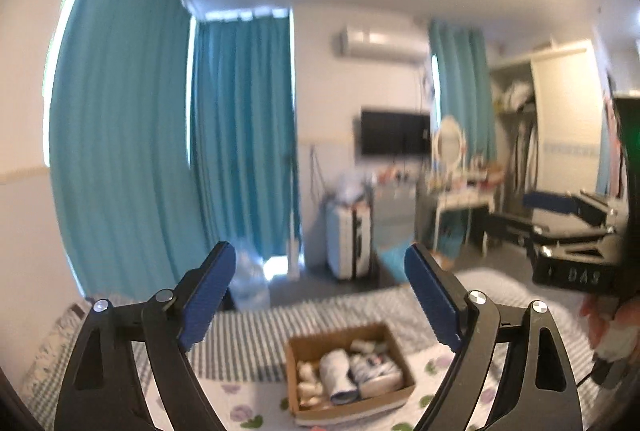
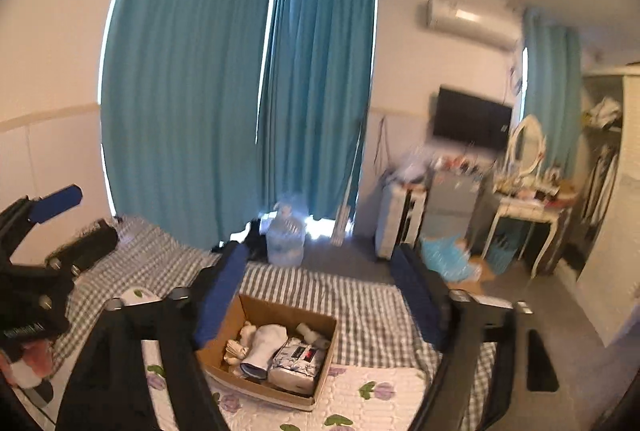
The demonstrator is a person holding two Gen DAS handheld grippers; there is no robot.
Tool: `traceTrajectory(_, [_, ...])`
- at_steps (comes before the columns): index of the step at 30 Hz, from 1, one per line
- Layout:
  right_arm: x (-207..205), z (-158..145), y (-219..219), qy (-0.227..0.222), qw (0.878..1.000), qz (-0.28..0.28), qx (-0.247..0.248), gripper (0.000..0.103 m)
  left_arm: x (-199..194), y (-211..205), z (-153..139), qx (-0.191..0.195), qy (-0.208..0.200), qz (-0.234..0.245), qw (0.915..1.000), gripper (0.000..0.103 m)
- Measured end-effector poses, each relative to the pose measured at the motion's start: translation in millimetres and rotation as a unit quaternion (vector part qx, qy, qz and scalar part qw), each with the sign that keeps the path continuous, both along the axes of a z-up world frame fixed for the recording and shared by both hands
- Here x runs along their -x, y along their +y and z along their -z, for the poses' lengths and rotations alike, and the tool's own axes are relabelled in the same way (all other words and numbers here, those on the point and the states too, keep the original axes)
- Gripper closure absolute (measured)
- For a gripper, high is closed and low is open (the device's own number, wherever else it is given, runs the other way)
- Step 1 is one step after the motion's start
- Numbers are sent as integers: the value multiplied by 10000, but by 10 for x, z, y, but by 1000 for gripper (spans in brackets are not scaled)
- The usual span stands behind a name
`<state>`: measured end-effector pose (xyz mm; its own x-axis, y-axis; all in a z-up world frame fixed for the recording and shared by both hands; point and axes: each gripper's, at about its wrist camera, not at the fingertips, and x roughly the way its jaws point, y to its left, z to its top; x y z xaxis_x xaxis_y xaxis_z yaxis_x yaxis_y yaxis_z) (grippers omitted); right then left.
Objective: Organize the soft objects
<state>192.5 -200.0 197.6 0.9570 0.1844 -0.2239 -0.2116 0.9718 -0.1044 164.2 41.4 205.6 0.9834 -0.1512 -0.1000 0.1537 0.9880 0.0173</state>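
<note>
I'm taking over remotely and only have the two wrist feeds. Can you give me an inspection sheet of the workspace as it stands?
Surface: bed with a checked cover, and a floral quilt at the near end.
Job's things: open cardboard box on the bed, holding rolled and folded soft items.
Clutter: nothing seen loose on the bed near the box.
Grippers: left gripper open and empty; right gripper open and empty, both raised above the box.
Cables: a thin dark lead by the person's hand, at the left view's right edge.
Surroundings: teal curtains, water jug, wall television, dressing table, open wardrobe.
</note>
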Motion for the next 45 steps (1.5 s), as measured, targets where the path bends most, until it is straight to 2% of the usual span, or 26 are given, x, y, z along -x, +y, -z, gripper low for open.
traceTrajectory(3, [439, -137, -38, -251, 9993, 221, -147, 5, 368, 71, -140, 54, -405, -76, 9991, 11])
traceTrajectory(7, [855, -144, -98, -543, 9969, 407, -395, 1, 710, 134, -120, 98, -863, -158, 9961, 11])
traceTrajectory(9, [987, -96, -142, -655, 9958, 363, -530, 0, 792, 168, -36, 128, -946, -155, 9953, 10])
traceTrajectory(14, [1130, 179, -160, -756, 9946, 326, -635, 0, 716, 192, 283, 75, -921, -219, 9955, 10])
traceTrajectory(17, [1050, 492, -142, -759, 9944, 293, -676, 0, 543, 205, 583, 106, -724, -283, 9969, 10])
traceTrajectory(20, [851, 829, -115, -572, 9953, 246, -747, 0, 410, 207, 894, 205, -464, -371, 9980, 10])
traceTrajectory(23, [669, 1274, -99, -537, 9952, 303, -762, 0, 237, 173, 1236, 144, -328, -544, 9979, 10])
traceTrajectory(28, [272, 1815, -64, -259, 9970, 453, -569, 0, 9, 160, 1799, 241, 232, -473, 9983, 10])
traceTrajectory(30, [145, 2002, -38, -111, 9973, 545, -483, 0, -64, 157, 1931, 214, 405, -484, 9978, 10])
traceTrajectory(35, [8, 2266, -22, 95, 9974, 540, -470, 0, -113, 200, 2096, 182, 580, -624, 9962, 10])
traceTrajectory(45, [-69, 2354, -46, 289, 9965, 496, -603, 0, -105, 144, 2241, 105, 689, -587, 9958, 10])
